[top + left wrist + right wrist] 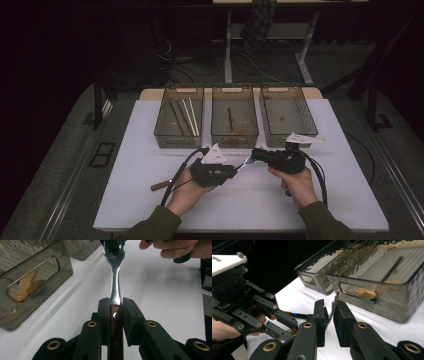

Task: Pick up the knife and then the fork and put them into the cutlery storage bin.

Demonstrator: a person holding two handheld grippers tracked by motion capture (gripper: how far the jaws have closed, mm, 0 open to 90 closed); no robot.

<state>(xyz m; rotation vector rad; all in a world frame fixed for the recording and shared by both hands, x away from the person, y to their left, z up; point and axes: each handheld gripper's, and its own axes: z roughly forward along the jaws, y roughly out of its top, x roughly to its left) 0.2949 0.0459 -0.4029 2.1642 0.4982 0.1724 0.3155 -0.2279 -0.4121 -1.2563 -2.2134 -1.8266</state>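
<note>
A metal fork (114,282) with a dark wooden handle hangs level above the white table, held at both ends. My left gripper (115,302) is shut on the wooden handle. My right gripper (331,307) is shut on the tines (334,305), which stand edge-on between its jaws. In the high view the left gripper (233,170) and the right gripper (255,154) face each other at mid-table, with the fork (244,162) bridging the short gap. A hand holds each gripper.
Three smoky clear bins stand in a row at the back: the left bin (165,120) holds pale sticks, the middle bin (234,136) a dark utensil and something tan, the right bin (287,112) looks bare. A brown-handled piece (160,186) lies on the table's left.
</note>
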